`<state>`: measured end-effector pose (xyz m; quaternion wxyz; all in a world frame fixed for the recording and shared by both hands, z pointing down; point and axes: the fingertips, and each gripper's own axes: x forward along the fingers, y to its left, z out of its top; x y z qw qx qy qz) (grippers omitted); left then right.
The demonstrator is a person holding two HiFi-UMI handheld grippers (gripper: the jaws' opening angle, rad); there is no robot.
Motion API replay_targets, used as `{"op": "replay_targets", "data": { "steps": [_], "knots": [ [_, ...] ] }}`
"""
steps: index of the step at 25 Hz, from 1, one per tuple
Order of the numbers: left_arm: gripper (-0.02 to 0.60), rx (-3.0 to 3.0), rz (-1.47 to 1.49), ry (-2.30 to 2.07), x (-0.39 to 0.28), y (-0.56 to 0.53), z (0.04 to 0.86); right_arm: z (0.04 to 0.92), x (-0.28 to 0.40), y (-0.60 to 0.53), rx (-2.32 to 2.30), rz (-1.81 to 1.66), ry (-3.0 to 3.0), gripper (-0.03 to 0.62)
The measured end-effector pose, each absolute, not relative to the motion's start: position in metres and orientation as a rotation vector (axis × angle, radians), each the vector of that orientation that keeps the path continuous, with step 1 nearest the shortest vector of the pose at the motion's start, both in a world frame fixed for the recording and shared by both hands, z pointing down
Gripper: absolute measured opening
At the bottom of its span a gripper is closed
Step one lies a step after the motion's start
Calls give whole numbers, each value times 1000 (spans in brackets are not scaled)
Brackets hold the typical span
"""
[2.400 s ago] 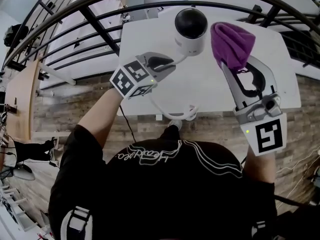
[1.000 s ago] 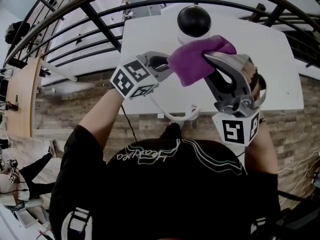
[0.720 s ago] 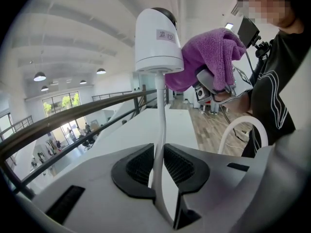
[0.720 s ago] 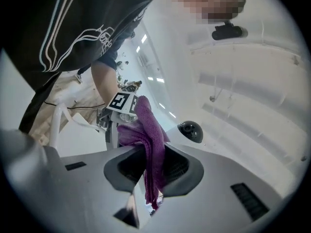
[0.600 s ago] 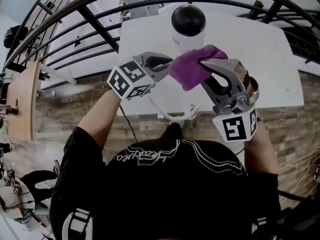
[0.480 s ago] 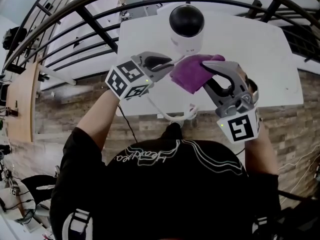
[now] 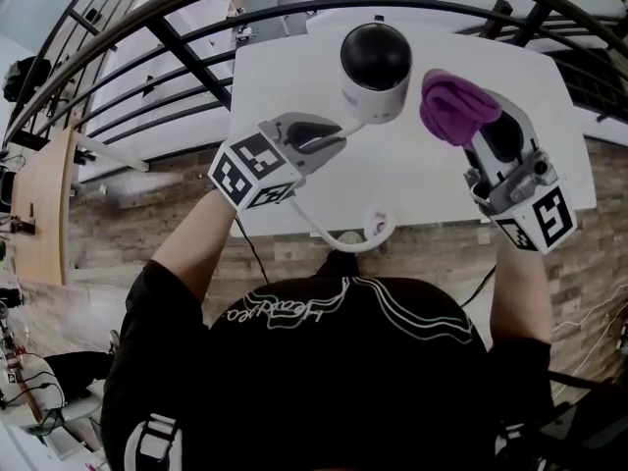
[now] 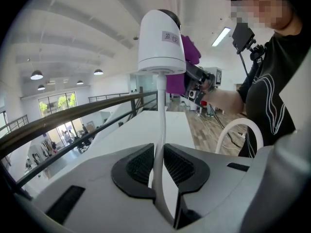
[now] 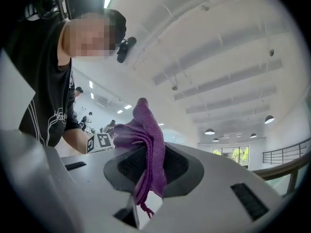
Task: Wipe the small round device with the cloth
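The small round device is white with a black dome that faces up at me. Its white cable runs from its base into my left gripper, which is shut on that cable. In the left gripper view the device shows its labelled base, and the cable passes between the pads of the left gripper. My right gripper is shut on a bunched purple cloth, held right of the device and apart from it. The cloth fills the right gripper.
A white table lies under both grippers. Black railing bars run along its far and left sides. A loop of the white cable hangs over the table's near edge, with wood floor below.
The right gripper has rolled and carried the purple cloth off the device's near side, out to the right. The left gripper has kept its hold on the cable.
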<state>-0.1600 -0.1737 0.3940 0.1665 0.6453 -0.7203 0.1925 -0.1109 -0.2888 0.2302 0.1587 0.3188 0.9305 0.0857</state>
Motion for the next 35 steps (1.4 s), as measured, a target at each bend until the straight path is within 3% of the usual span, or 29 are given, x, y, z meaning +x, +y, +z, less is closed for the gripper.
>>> {"op": "replay_targets", "data": {
  "steps": [16,35],
  "knots": [
    [66,1881,507,-1980,-158,-170,392,181,-172,-274,997,87,2590,72],
    [66,1894,525,-1937,-153,-177,396,199,-141,-253,1156,295,2530,72]
  ]
}}
